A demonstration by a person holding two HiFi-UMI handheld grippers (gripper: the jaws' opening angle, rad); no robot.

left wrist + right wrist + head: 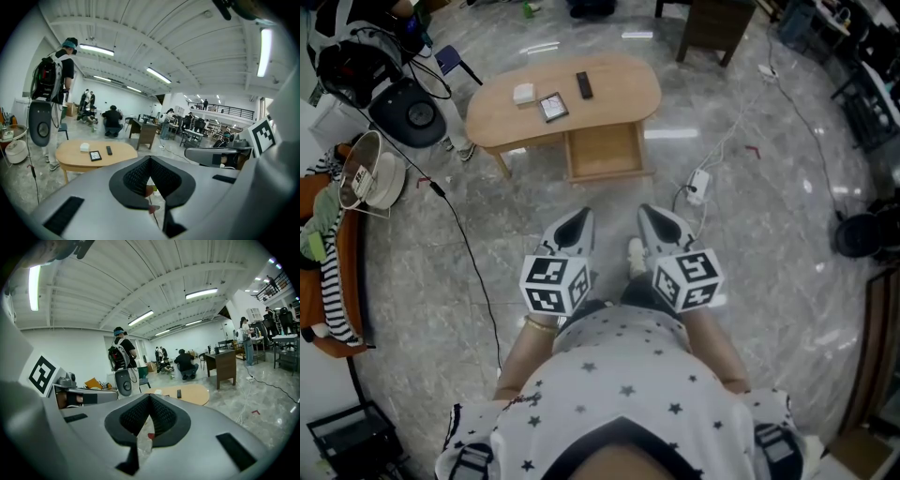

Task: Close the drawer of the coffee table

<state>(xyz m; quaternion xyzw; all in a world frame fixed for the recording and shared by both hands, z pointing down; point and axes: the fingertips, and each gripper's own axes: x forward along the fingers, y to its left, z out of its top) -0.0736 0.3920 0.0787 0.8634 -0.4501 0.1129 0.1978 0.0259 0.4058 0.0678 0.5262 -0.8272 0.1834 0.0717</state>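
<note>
Both claws are out in front of me, side by side, low over the grey marbled stone floor (769, 253).

Left gripper (579, 220): jaws fully together, nothing between the pads.

Right gripper (649, 217): same, closed on nothing.

Both point ahead and slightly down toward the table, well short of it.

A white power strip (697, 185) lies on the floor just ahead and to the right of the right gripper, with its cable running off further right.

Next out is the light wooden drawer (603, 152). It stands pulled out toward me from the near side of the oval light-wood coffee table (619, 94). Neither claw touches it.

On the tabletop, left of centre, are a small white box (523, 93), a flat black-framed slab (553, 107) and a black remote control (584, 84). They sit close together but apart.

Left of the table is a black rounded device with a circular face (411, 112), cables trailing from it. A person with a backpack (54, 77) stands beside it.

Past the table is a dark wooden desk (712, 28). More people are far back in the hall, too small to detail.
</note>
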